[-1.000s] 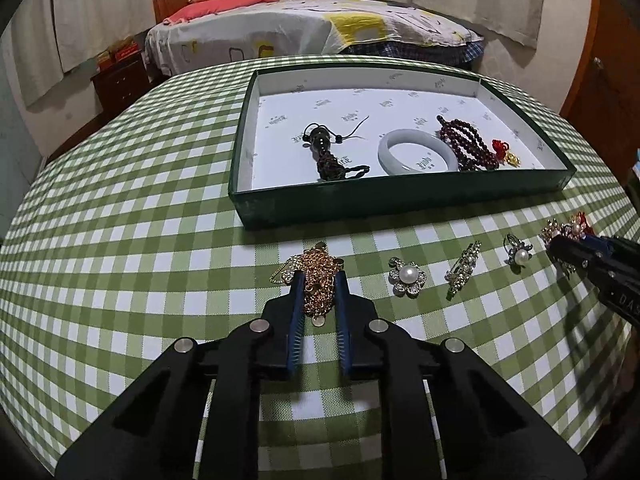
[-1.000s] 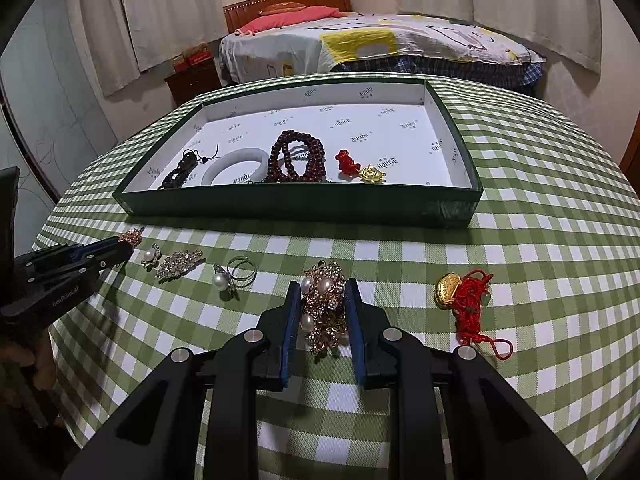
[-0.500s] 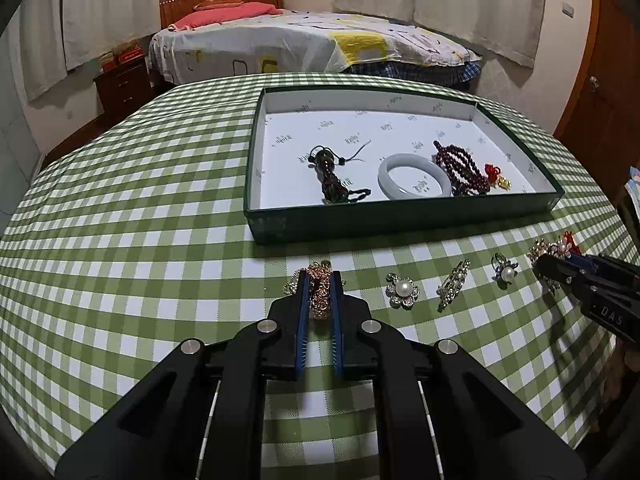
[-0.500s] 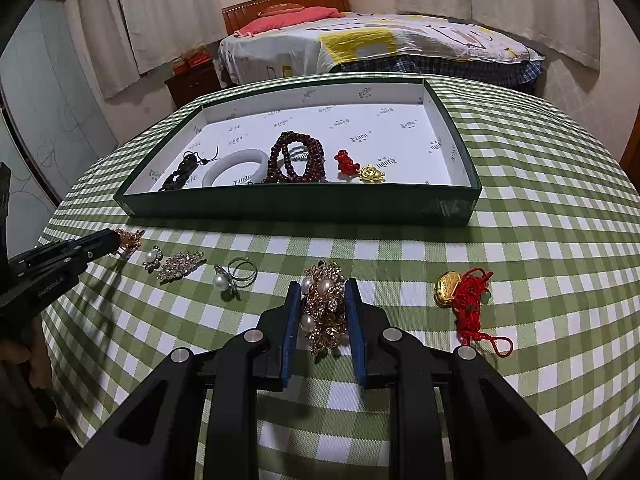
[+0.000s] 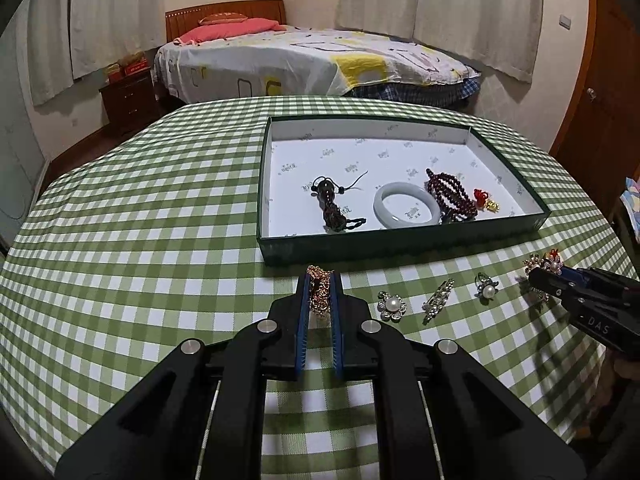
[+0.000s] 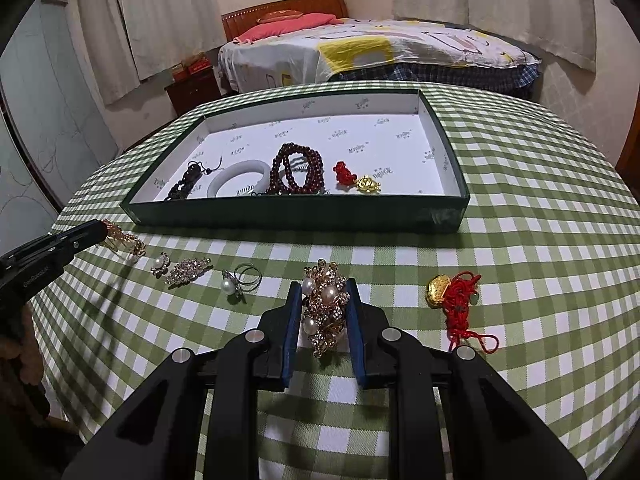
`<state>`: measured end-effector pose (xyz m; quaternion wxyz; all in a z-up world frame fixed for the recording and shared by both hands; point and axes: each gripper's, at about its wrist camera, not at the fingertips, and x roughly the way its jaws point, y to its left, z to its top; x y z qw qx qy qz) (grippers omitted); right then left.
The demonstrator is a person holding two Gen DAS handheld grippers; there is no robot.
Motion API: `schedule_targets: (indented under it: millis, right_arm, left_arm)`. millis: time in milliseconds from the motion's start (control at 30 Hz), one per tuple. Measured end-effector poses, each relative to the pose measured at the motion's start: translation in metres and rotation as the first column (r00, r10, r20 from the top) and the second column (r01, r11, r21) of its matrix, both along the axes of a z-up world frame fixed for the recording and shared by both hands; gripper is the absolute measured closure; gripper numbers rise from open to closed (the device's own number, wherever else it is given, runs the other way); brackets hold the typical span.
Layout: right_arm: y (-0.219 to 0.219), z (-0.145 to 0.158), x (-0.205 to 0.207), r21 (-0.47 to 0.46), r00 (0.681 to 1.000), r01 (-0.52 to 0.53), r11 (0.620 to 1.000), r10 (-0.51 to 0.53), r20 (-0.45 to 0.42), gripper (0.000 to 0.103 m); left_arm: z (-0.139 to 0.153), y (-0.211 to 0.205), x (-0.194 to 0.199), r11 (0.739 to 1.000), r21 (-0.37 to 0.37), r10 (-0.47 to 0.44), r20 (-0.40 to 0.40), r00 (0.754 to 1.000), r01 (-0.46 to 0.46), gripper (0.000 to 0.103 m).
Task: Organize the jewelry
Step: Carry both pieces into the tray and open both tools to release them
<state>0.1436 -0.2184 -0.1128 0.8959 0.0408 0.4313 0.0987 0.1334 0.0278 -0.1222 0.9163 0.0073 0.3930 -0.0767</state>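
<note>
My left gripper (image 5: 319, 280) is shut on a gold chain necklace (image 5: 319, 294) and holds it above the checked cloth, just in front of the green tray (image 5: 400, 242). My right gripper (image 6: 323, 286) is shut on a gold and pearl brooch (image 6: 326, 308) and holds it a little above the cloth; it also shows in the left wrist view (image 5: 536, 274). The tray holds a dark bead cord (image 5: 332, 206), a white bangle (image 5: 406, 210), a red bead bracelet (image 5: 450, 196) and a red-and-gold charm (image 5: 486, 200).
On the cloth lie a pearl flower pin (image 5: 392, 306), a crystal bar brooch (image 5: 438, 300), a pearl ring (image 5: 486, 286) and a gold charm on red cord (image 6: 456, 296). The round table drops off near the grippers. A bed (image 5: 312, 60) stands behind.
My left gripper has closed on the gold chain and lifted it off the cloth toward the tray. My right gripper has closed on the brooch and raised it slightly.
</note>
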Motion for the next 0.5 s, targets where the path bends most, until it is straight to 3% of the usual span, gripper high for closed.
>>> schedule_targets:
  millis: [500]
  right_arm:
    - [-0.004,0.02,-0.01,0.007,0.999,0.004,1.0,-0.004,0.044,0.081]
  left_arm:
    - [0.022,-0.004,-0.008,1.0,-0.015,-0.011,0.051,0.999,0.011,0.093]
